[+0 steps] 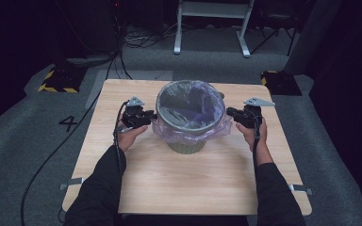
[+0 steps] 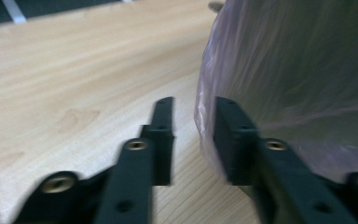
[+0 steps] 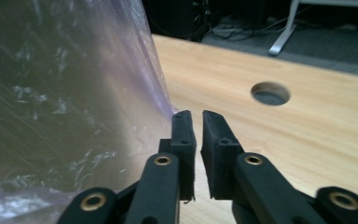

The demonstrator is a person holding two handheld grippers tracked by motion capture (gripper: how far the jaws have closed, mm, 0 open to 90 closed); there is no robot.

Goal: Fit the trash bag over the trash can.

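I see the bin (image 1: 187, 115) standing upright a little beyond the middle of the bench (image 1: 193, 179), lined with a pale purple bag (image 1: 188, 132) whose loose edge folds out over the rim and hangs down the outside wall. My left claw (image 1: 151, 116) sits at the bin's nine o'clock, right against the hanging plastic. In the left gripper view its jaws stand apart, the bag (image 2: 298, 70) lying against the right-hand jaw and bare wood showing in the gap; nothing is pinched. My right claw (image 1: 230, 111) sits at the bin's three o'clock, tips just at the bag's edge. In the right gripper view its jaws stand a narrow slit apart, with the plastic (image 3: 74, 93) brushing the outside of the left jaw and nothing between them. At one o'clock from that claw, a round hole (image 3: 270, 93) is cut in the bench.
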